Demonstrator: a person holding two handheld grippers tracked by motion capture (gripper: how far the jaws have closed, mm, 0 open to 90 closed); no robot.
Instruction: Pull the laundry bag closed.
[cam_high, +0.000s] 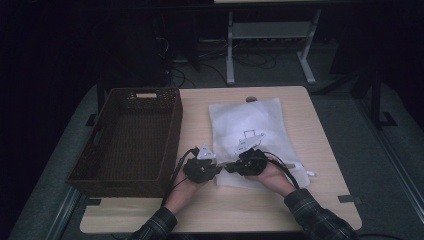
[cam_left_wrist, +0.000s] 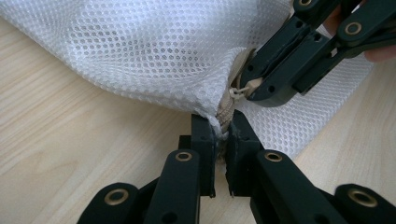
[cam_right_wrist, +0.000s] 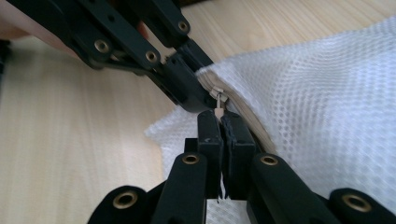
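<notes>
High view, left to right: brown basket (cam_high: 125, 137) sitting idle; left gripper (cam_high: 216, 167) clamping the mesh bag (cam_high: 250, 125)'s zipper end at its near left corner; right gripper (cam_high: 231, 168), clenched on the zipper pull (cam_right_wrist: 218, 112), is pinching just beside it; zipper is running rightward along the near edge.

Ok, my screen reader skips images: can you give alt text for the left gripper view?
The left gripper pinches the zipper end of a white mesh bag on a wooden table, while the right gripper grips the zipper pull.
</notes>
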